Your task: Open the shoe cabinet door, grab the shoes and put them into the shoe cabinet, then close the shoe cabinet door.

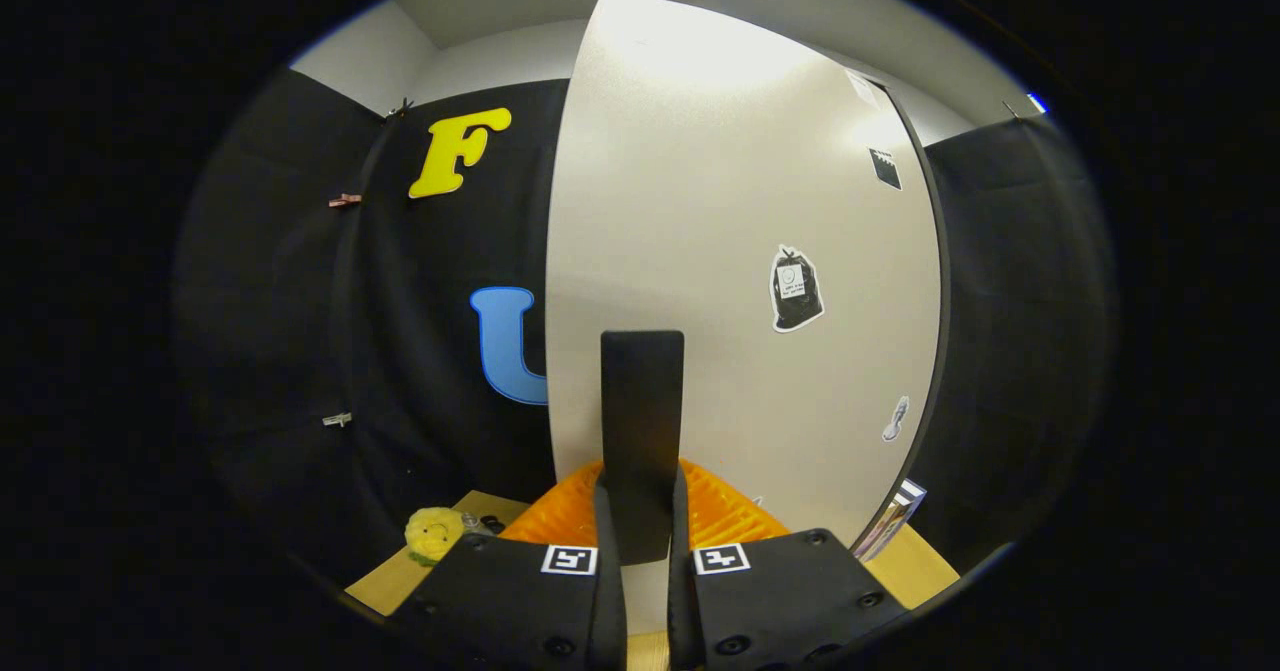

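Gripper [641, 541] clenched on the cabinet door's handle [642, 431].

Both fingers press the dark upright handle on the pale shoe cabinet door [740, 251]; something orange [720, 516], perhaps a basket, sits just beyond, with a yellow plush toy [434, 533] on the wooden tabletop [400, 576].

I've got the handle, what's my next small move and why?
Probably pull gently back. The fingers look closed on either side of the black handle, and the white cabinet door stands right ahead, so a short pull should start it swinging.
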Motion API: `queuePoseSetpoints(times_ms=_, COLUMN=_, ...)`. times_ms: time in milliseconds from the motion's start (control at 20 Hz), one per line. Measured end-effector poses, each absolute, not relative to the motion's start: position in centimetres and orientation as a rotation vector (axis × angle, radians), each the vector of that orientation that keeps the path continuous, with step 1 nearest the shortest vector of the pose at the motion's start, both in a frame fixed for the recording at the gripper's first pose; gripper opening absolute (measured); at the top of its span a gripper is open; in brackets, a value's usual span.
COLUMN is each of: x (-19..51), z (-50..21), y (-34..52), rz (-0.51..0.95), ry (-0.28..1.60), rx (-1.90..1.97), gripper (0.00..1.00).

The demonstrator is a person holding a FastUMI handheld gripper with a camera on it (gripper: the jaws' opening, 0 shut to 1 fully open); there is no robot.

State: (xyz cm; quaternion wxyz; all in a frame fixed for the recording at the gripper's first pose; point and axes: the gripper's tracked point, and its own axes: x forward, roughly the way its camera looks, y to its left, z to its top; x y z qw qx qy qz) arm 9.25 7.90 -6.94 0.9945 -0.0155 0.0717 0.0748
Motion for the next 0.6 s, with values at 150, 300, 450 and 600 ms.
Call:
queuePoseSetpoints(times_ms=150, x=6.9, z=-6.9, y=6.2, rz=0.192, ry=0.146, rx=-0.022, gripper=0.2)
queuePoseSetpoints(times_ms=300, x=4.5, z=-6.6, y=4.2, rz=0.234, ry=0.144, rx=-0.021, gripper=0.2)
queuePoseSetpoints(times_ms=450, x=2.5, z=-6.3, y=2.1, rz=0.268, ry=0.145, rx=-0.013, gripper=0.2)
queuePoseSetpoints(times_ms=600, x=0.6, z=-5.9, y=-0.2, rz=0.287, ry=0.142, rx=-0.008, gripper=0.2)
